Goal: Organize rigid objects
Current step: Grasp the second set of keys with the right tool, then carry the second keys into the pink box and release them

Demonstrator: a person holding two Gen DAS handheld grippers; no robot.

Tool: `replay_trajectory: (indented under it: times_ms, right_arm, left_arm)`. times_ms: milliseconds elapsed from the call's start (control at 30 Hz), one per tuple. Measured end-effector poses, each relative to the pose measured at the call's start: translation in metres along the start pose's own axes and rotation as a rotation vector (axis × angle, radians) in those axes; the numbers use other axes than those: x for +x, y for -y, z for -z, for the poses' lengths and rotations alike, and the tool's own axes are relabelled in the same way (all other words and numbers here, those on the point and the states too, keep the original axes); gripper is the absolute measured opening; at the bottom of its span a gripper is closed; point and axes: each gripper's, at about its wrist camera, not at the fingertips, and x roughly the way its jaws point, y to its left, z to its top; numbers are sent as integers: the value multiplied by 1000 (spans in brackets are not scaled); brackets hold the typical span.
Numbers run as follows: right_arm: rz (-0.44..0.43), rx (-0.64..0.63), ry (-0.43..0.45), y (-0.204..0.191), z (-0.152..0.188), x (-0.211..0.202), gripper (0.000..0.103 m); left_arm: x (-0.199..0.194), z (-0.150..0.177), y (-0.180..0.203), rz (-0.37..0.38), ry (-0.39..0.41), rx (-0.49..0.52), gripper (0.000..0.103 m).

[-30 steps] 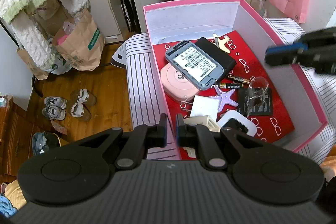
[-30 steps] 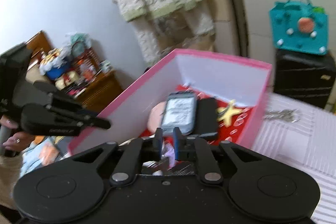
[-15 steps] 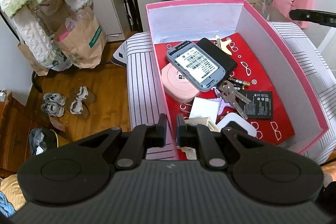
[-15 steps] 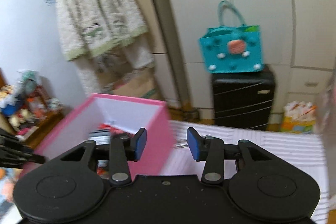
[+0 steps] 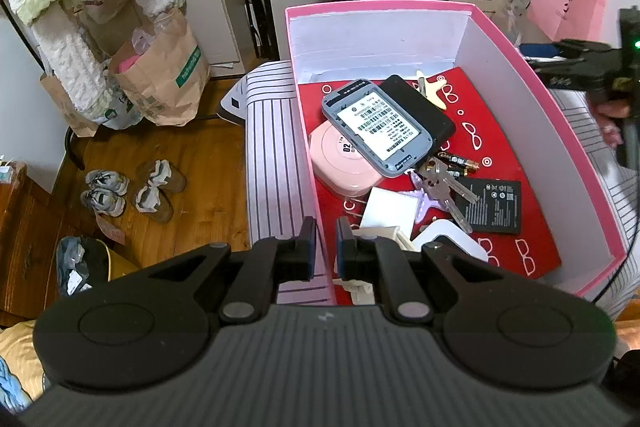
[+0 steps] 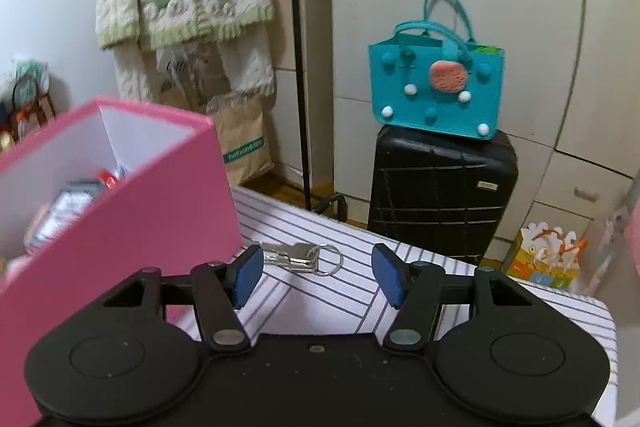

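The right hand-held gripper [image 6: 318, 277], jaws just opening wide and empty, is nearing the keys [image 6: 298, 259] beside the pink box [image 6: 132, 211]. Flat keys risk slipping from the pads or snagging the striped cloth [image 6: 400, 307]. The left hand-held gripper [image 5: 325, 251] is pinching the box's near wall.

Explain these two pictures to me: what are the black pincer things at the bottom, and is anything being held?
No robot here: a person holds a two-finger gripper in each hand, each carrying a camera that looks along its fingers. One picture is the left gripper, jaws shut, pinching the pink box by its near wall. Inside lie a grey device, a pink round case, keys and a black battery. The other picture is the right gripper, its jaws just opened and empty, facing a second bunch of keys on the striped cloth beside the box.
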Motion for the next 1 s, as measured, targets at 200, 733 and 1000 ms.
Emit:
replay_trajectory:
  times_ms: [200,733,1000]
  right_arm:
    - [-7,-37,6,6,0,34,65]
    - [-118,110,-45,4,14,17,5]
    - [-230,306,-53,14,15,-7,5]
  left_arm:
    - [0,-1,1,-6,-5,-26,8]
    - [-1,-2,0,-14,-12,-35,9]
    - [0,-1,2,-10,-6,-28,9]
